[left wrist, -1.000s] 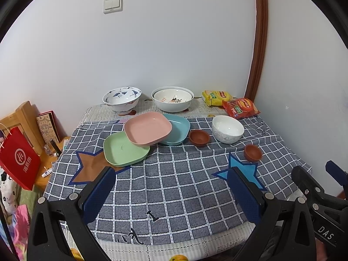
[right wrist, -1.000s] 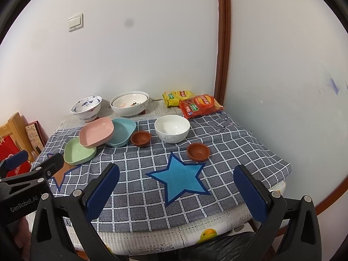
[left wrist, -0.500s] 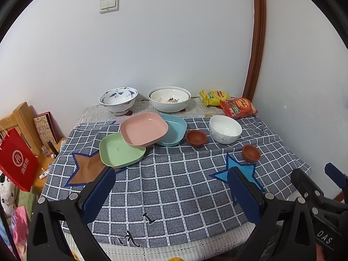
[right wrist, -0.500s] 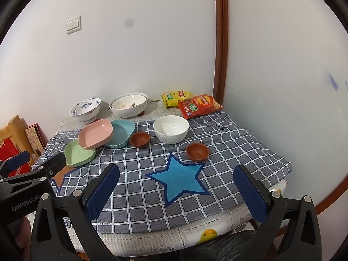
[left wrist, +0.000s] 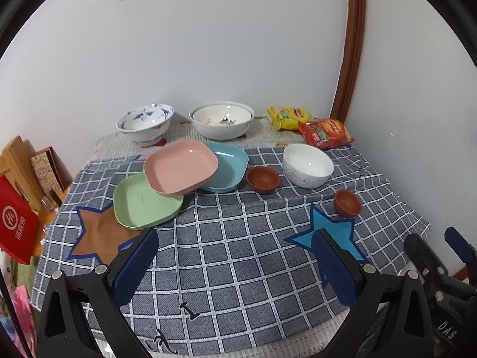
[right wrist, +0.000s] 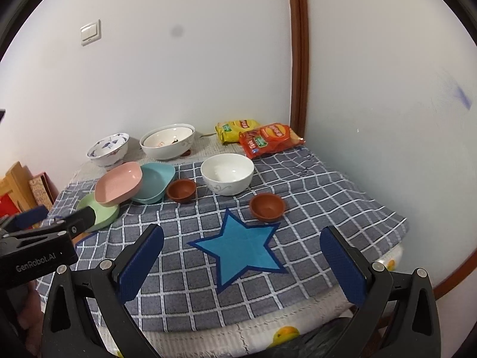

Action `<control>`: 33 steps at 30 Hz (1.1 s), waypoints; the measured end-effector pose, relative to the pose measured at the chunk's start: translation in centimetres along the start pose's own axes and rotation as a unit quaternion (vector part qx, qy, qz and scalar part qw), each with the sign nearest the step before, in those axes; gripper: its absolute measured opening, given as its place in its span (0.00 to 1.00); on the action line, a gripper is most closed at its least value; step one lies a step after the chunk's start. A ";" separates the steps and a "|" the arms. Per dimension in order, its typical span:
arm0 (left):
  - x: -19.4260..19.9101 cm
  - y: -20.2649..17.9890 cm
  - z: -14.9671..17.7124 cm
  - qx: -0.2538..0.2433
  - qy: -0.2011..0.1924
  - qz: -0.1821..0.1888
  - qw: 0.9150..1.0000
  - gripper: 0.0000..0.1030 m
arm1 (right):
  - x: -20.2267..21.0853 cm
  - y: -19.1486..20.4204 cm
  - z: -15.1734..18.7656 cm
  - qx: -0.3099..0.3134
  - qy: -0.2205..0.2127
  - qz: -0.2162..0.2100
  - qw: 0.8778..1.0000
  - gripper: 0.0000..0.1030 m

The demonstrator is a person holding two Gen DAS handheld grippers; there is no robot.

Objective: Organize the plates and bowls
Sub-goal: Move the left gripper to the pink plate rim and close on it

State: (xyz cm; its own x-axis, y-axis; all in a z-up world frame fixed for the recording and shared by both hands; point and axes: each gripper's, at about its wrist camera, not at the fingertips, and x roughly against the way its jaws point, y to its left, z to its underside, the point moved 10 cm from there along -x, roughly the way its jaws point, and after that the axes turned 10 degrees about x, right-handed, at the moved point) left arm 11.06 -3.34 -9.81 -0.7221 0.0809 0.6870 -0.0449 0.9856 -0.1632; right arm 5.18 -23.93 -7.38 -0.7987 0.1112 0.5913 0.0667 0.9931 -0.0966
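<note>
On the checked cloth a pink plate [left wrist: 181, 167] lies over a green plate [left wrist: 143, 201] and a blue plate [left wrist: 228, 165]. Right of them are a small brown bowl [left wrist: 262, 179], a white bowl [left wrist: 307, 165] and a second brown bowl [left wrist: 347, 203]. A blue-patterned bowl [left wrist: 145, 122] and a large white bowl [left wrist: 221, 119] stand at the back. My left gripper [left wrist: 238, 261] is open above the near cloth, holding nothing. My right gripper [right wrist: 243, 258] is open over the blue star [right wrist: 238, 247], in front of the nearer brown bowl [right wrist: 266, 205] and the white bowl [right wrist: 227, 173].
Yellow and red snack bags [left wrist: 310, 125] lie at the back right corner by the brown door frame [left wrist: 351, 44]. A red paper bag [left wrist: 15, 223] and wooden rack [left wrist: 21, 161] stand left of the table. Walls close the back and right sides.
Both grippers have edged forward toward the table, so the dishes look slightly nearer and lower in view. Nothing on the table has moved.
</note>
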 end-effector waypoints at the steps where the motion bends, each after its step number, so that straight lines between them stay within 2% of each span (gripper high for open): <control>1: -0.5 0.3 0.0 0.003 0.004 0.000 1.000 1.00 | -0.6 0.0 0.0 -0.011 -0.001 -0.002 1.000 1.00; 5: -2.4 1.5 -0.3 0.029 0.024 0.007 0.999 0.98 | -2.3 0.7 0.0 -0.017 0.003 -0.015 1.000 1.00; 7: -3.4 1.9 -0.5 0.037 0.034 0.014 0.999 0.98 | -3.5 1.8 0.2 -0.001 0.025 -0.033 0.999 0.94; 9: -4.3 2.4 -0.8 0.035 0.036 0.008 0.999 0.96 | -4.5 3.0 0.3 0.014 0.039 -0.047 0.998 0.93; 13: -6.2 3.9 -1.9 0.038 0.041 -0.006 0.998 0.96 | -5.7 4.3 -0.1 0.039 0.044 -0.038 0.998 0.93; 23: -10.4 9.1 -4.5 0.080 0.056 -0.041 0.994 0.94 | -9.6 6.1 -2.1 0.039 0.058 -0.055 0.996 0.93; 25: -11.1 9.8 -4.9 0.087 0.056 -0.039 0.994 0.88 | -10.6 6.7 -2.9 0.048 0.060 -0.060 0.995 0.93; 29: -12.7 11.2 -5.1 0.099 0.066 -0.048 0.992 0.83 | -12.1 8.1 -4.7 0.066 0.055 -0.068 0.994 0.93; 33: -14.3 12.4 -5.2 0.119 0.079 -0.049 0.989 0.75 | -14.0 10.7 -6.5 0.092 0.049 -0.094 0.990 0.93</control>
State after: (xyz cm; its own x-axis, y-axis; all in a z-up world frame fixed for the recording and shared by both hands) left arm 24.42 8.52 -17.93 -0.5909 0.0276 0.8063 -0.2840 0.9283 -0.2399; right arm 20.90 -14.57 -11.51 -0.7240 -0.0629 0.6870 -0.1951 0.9739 -0.1164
